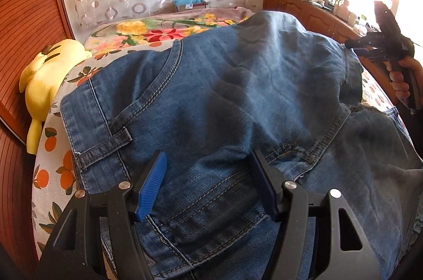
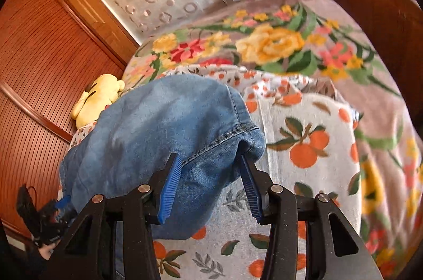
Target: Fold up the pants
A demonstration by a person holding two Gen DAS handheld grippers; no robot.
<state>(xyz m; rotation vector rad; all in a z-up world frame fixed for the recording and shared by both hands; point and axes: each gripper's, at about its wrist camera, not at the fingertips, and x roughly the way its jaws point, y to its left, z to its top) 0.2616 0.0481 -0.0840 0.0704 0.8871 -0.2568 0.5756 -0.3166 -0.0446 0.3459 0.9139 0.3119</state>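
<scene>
The jeans' hem is pinched between the right tongs; the waistband is straddled by spread left tongs.

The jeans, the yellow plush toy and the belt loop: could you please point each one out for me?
jeans (image 1: 238, 84), left wrist view, on the wrinkled denim in the middle.
yellow plush toy (image 1: 47, 78), left wrist view, on its body.
belt loop (image 1: 120, 134), left wrist view, on the loop's strip.
</scene>
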